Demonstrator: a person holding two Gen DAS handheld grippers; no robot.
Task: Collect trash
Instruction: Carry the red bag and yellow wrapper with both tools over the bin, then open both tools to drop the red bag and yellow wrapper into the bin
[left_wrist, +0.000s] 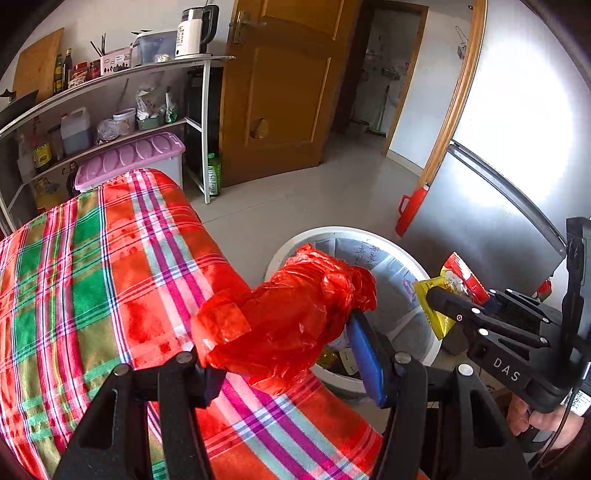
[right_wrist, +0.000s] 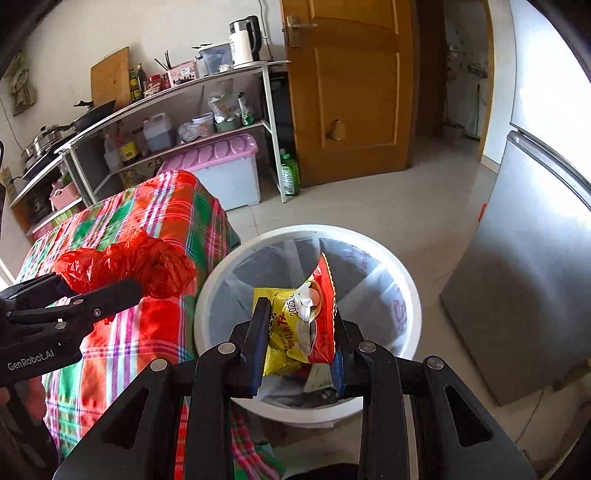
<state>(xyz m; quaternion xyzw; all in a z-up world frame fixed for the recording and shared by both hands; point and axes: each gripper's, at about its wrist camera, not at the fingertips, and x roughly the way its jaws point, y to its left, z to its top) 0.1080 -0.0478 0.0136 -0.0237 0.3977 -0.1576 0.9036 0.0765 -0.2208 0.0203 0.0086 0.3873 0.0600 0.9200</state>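
- Left tool (left_wrist: 284, 354): black jaws w/ blue pads, clamped on a crumpled red plastic bag (left_wrist: 284, 317) – thin, glossy, wrinkled film, bunched into a lump. Bag hangs over the desk edge, just beside the bin.
- Right tool (right_wrist: 299, 339): clamped on snack wrappers (right_wrist: 303, 317) – crinkly foil, one yellow, one red w/ serrated edge, squashed flat btw the pads. Wrappers sit over the bin's mouth.
- Bin (right_wrist: 369, 236): round, smooth white rim, lined w/ pale translucent bag; some trash at the bottom.
- Desk (left_wrist: 92, 266): covered in woven plaid cloth, red/green/pink stripes.
- Left view only: a hand (left_wrist: 535, 417) gripping the right tool's handle; a red plastic item beside the steel fridge (left_wrist: 491, 206).
- Right view only: bin's full rim, wok and steel pot (right_wrist: 44, 140) at the shelf's far end.
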